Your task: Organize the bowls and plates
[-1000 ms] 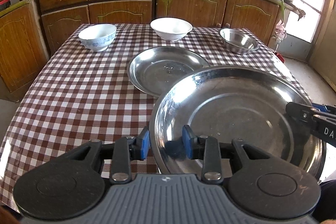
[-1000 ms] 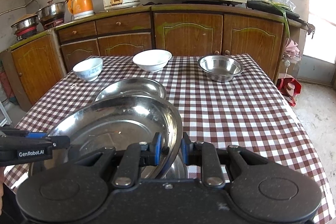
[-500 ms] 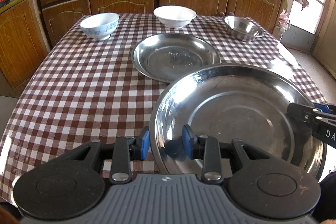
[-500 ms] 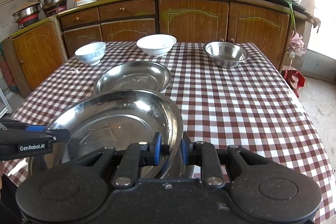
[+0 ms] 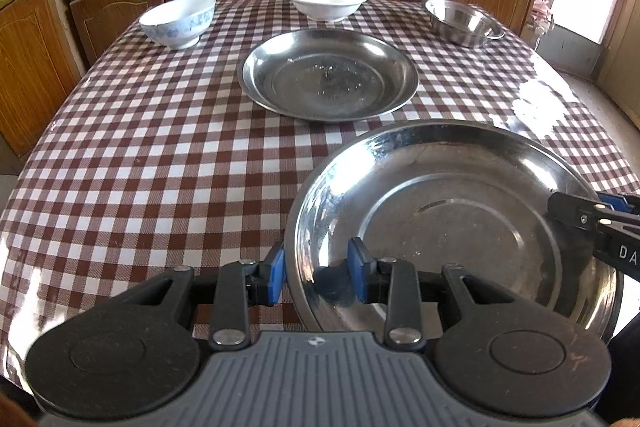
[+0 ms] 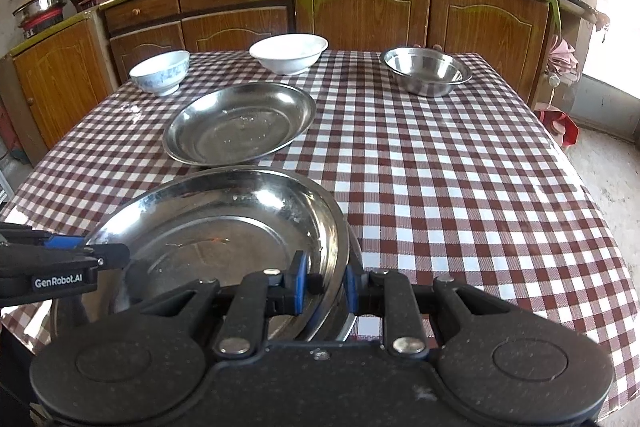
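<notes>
A table [image 6: 460, 187] under a brown-and-white checked cloth carries the dishes. Along its far edge stand three bowls — a blue-patterned bowl [image 6: 160, 71] toward the far left corner, a white bowl [image 6: 289, 53] at the middle, a steel bowl [image 6: 426, 71] toward the far right corner. A steel plate [image 6: 239, 123] lies flat just nearer than the white bowl.

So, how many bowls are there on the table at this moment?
3, all along the far side: a blue-patterned bowl on the left, a white bowl in the middle, a steel bowl on the right. The held plate may hide something beneath it.
</notes>
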{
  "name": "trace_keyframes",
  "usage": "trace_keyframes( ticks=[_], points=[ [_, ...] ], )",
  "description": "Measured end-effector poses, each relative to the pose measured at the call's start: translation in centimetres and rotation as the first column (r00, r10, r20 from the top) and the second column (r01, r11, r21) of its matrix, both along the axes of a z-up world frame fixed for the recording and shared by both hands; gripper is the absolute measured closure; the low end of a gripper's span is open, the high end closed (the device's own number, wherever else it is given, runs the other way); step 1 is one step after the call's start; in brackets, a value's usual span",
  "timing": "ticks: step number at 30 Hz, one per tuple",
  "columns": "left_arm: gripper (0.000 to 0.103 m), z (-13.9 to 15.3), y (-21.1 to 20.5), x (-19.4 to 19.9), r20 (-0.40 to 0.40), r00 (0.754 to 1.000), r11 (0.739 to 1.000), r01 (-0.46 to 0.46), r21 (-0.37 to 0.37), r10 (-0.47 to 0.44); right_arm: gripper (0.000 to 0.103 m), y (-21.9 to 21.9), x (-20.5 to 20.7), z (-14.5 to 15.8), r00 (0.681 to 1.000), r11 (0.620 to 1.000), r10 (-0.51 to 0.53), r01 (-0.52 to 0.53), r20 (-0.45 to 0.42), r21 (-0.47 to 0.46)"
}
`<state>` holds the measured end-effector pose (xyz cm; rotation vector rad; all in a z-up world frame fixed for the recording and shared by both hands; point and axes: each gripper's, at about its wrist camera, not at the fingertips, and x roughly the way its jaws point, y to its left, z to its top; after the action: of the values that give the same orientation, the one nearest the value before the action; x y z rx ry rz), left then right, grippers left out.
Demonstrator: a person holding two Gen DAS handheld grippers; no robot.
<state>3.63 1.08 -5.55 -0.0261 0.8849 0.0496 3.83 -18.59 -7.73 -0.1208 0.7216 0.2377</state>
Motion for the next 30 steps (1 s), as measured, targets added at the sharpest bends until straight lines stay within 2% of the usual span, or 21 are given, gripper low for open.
trace_keyframes(
  ticks=[20,30],
  points=[
    [0.068,-1.7,-0.2,1.4,-0.008,1.000,1.000,0.010,0.015,-0.009,0.076,0.6,2.0,-1.8,0.999,0.999,-0.012,0.011,-0.030,-0.034],
    [0.068,-2.2,-0.7,1.8,-0.005,0.999,0.998,0.035,0.059,-0.035,0.073,0.8,2.6,-2.1,1.000,0.998,-0.007,0.005,-0.020,-0.064]
  ],
)
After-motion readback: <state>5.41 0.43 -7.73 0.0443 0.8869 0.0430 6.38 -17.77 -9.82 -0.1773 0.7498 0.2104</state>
